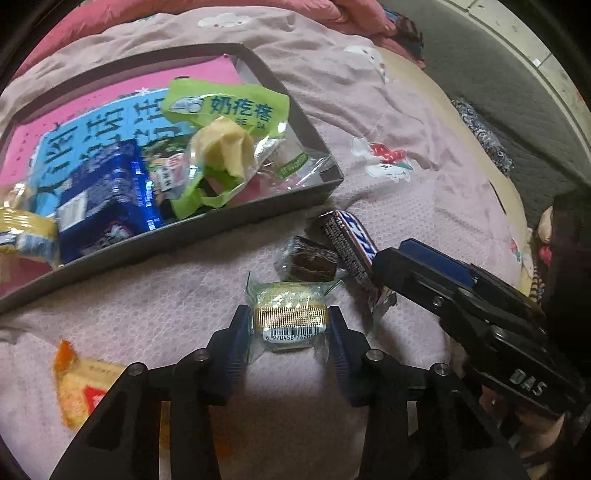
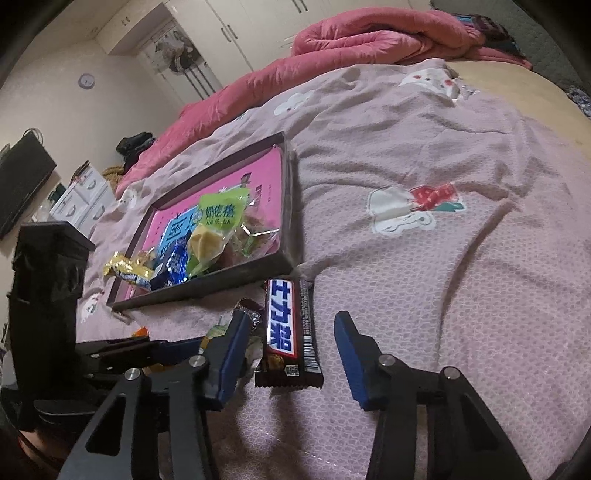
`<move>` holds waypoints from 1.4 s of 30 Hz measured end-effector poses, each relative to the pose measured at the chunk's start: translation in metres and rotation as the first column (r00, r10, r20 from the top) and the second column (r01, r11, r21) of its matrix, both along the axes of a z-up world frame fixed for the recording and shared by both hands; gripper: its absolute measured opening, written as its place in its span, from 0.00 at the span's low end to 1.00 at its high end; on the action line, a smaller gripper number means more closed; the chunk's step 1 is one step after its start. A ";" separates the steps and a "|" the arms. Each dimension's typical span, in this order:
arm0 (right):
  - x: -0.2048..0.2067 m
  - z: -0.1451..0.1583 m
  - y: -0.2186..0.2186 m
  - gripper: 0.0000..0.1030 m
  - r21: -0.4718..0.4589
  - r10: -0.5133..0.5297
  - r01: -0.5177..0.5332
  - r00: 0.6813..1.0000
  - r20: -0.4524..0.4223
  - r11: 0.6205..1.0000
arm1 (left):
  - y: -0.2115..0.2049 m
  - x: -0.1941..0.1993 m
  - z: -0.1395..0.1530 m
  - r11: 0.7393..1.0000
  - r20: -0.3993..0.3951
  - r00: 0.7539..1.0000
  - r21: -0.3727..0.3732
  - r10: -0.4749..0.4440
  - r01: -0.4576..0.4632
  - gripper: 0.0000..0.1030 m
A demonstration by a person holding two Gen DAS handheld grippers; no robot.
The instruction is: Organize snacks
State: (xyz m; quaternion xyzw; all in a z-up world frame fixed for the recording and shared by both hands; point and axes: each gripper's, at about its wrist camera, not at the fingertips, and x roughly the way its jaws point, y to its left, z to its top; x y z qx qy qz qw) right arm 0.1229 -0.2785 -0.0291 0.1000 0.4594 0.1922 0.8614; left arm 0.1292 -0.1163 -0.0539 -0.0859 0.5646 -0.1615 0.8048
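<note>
In the left wrist view, a small clear-wrapped golden snack (image 1: 290, 319) with a barcode lies on the pink blanket. My left gripper (image 1: 290, 328) is shut on it, a blue pad pressing each side. A brown wrapped chocolate (image 1: 310, 258) lies just beyond it. In the right wrist view, a dark chocolate bar (image 2: 290, 332) with a blue and white label lies lengthwise between the fingers of my right gripper (image 2: 291, 321). That gripper is open, with a gap on both sides of the bar. The bar (image 1: 351, 247) also shows in the left wrist view.
A shallow dark box (image 1: 221, 225) with a pink bottom lies on the bed just behind the loose snacks. It holds a green packet (image 1: 221, 110), a blue packet (image 1: 107, 199) and a yellow packet (image 2: 125, 271). An orange and yellow snack (image 1: 81, 387) lies near left. A red quilt (image 2: 369, 33) is bunched at the far end.
</note>
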 end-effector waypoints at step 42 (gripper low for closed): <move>-0.021 0.036 0.033 0.28 -0.089 0.071 -0.056 0.982 0.173 0.994 | 0.086 -0.026 0.064 0.979 0.132 0.972 -0.074 0.197 -0.188 0.41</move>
